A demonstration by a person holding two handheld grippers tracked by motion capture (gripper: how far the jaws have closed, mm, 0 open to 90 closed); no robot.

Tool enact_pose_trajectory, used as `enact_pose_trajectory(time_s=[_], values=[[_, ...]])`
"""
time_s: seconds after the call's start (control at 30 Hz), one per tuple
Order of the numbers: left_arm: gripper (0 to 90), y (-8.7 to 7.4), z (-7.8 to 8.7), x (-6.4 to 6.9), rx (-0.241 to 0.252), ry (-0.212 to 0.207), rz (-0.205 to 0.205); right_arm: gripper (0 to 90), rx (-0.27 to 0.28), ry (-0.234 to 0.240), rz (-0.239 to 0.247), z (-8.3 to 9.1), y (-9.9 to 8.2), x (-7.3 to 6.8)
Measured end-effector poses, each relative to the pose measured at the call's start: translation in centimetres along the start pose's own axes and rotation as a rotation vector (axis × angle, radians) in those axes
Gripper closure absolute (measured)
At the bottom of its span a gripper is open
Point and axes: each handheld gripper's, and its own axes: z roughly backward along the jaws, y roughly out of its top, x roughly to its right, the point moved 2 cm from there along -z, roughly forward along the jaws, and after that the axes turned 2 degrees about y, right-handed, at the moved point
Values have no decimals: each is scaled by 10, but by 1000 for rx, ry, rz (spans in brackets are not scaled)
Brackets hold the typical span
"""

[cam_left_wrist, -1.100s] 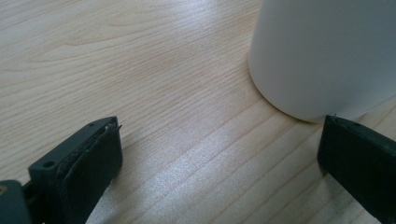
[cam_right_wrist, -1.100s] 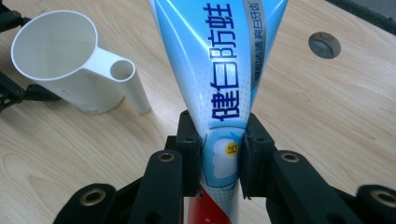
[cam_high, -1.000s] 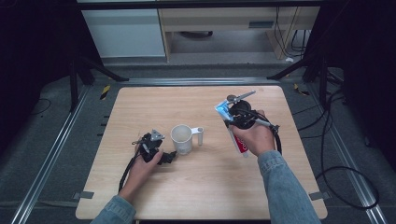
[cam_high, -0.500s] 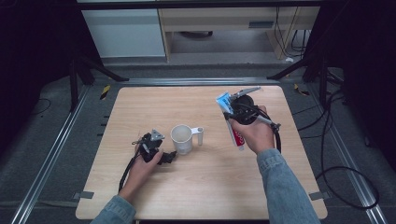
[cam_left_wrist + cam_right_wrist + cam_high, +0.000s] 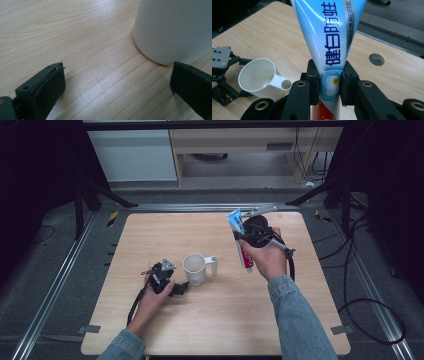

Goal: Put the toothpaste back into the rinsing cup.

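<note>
Right hand-held gripper (image 5: 243, 236) hovering upper right of centre in the high view, forearm in a denim sleeve (image 5: 295, 320) angling up from the bottom edge, wrist cocked inward. Jaws clamping a blue-and-white toothpaste tube (image 5: 332, 37) near its lower part, tube standing up and tilting slightly, above the tabletop (image 5: 150, 235). Left hand-held gripper (image 5: 181, 288) lying low at centre left, hand wrapping its body, jaws standing wide and empty, pointing at the white cup (image 5: 194, 268) just beside them, cup handle facing right.
</note>
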Motion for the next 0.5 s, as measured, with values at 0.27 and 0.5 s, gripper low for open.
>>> enact_pose_trajectory(time_s=[0.27,0.5], values=[[0,0,0,0,-1,0,0,730,44,0,-2,-3,12,-6],[0,0,0,0,-1,0,0,730,88,1,-5,-5,21,-11]])
